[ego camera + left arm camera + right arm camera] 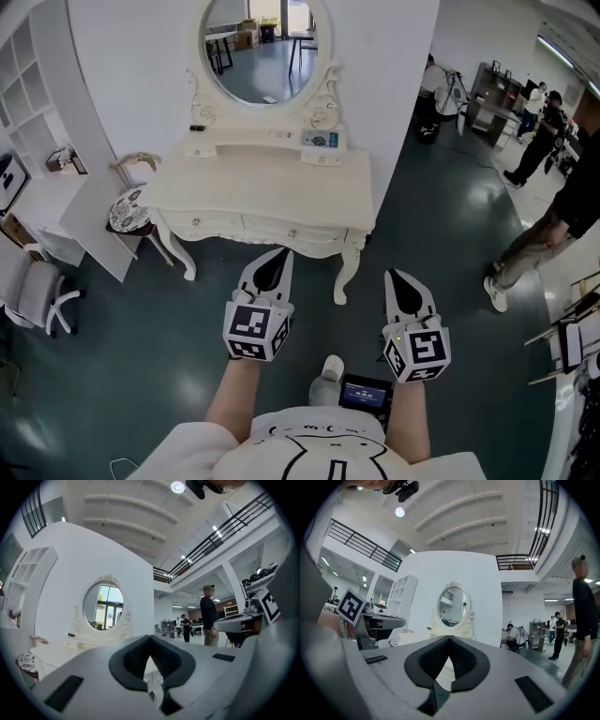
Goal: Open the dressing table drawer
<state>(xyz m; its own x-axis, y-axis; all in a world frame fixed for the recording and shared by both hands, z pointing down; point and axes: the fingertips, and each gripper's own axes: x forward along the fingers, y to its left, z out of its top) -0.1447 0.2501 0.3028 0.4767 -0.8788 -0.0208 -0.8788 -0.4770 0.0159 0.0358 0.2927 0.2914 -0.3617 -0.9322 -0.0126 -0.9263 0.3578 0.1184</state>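
A cream dressing table (262, 192) with an oval mirror (265, 47) stands against a white partition. Its front carries drawers (281, 228) with small knobs (292, 232), all closed. My left gripper (283, 251) hovers just in front of the middle drawer, a short way from the knob, shut and empty. My right gripper (392, 274) is beside the table's right front leg (345, 277), also shut with nothing in it. In the left gripper view the pads (136, 660) meet at the tip, with the table (51, 656) beyond. The right gripper view shows its pads (461, 660) closed before the mirror (453, 604).
A stool with a patterned cushion (128, 211) sits left of the table, a white office chair (37, 291) nearer left, and white shelving (28, 112) behind. A person (553, 225) stands at the right, with others further back. Dark floor (141, 375) lies around me.
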